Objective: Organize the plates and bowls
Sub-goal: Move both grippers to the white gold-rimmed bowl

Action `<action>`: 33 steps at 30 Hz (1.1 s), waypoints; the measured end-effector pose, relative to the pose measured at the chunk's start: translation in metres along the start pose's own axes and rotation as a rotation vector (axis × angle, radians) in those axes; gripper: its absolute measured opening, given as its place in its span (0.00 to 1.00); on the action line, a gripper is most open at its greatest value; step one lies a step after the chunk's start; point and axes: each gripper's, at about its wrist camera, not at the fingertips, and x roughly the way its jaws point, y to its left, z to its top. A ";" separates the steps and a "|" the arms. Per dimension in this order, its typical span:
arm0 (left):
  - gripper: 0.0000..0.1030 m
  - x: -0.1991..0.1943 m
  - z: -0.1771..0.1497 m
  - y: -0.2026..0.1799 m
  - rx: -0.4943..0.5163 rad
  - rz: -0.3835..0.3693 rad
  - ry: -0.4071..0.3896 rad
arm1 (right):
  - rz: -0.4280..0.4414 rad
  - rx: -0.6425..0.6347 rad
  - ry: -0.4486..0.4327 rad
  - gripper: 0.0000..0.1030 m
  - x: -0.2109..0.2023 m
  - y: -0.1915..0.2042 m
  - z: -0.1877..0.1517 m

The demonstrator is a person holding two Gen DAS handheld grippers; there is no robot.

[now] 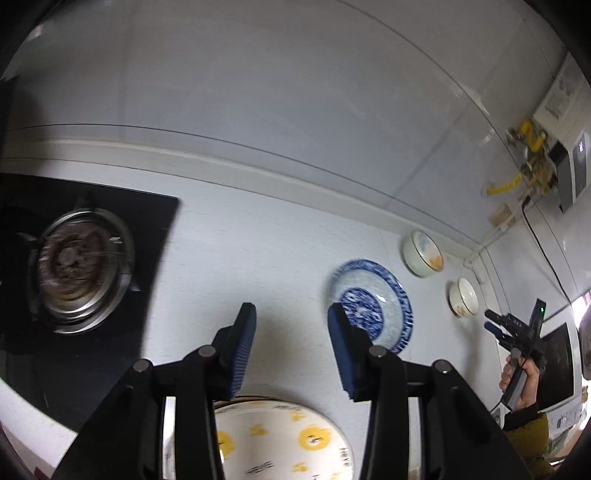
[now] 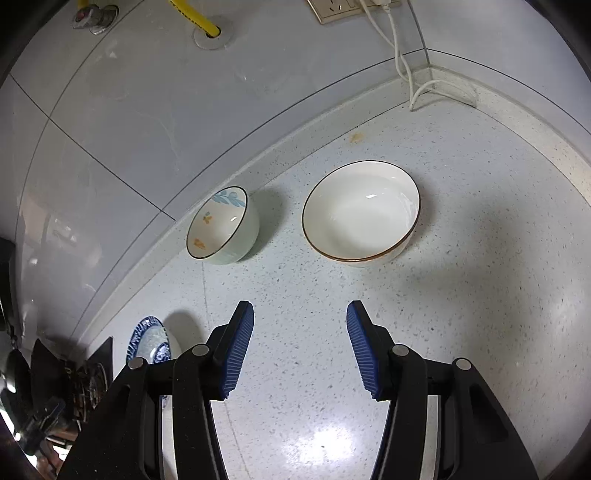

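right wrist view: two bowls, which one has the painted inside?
The smaller bowl by the backsplash: blue leaves and orange marks inside. The wider gold-rimmed bowl is plain white inside.

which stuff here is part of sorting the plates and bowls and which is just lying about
Part of the job:
- blue patterned plate
- yellow-print plate
- flower-painted bowl
- wide gold-rimmed bowl

Just lying about:
- gas burner
- yellow hose
- wall socket and white cable
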 end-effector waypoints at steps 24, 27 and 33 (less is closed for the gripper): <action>0.38 -0.178 -0.059 0.162 -0.248 0.231 -0.243 | 0.075 -0.039 -0.056 0.46 -0.029 0.051 -0.004; 0.38 -0.167 -0.058 0.157 -0.243 0.201 -0.235 | 0.070 -0.043 -0.052 0.47 -0.032 0.052 -0.007; 0.38 -0.091 -0.051 0.096 -0.152 0.071 -0.130 | 0.050 -0.044 -0.059 0.51 -0.041 0.040 -0.010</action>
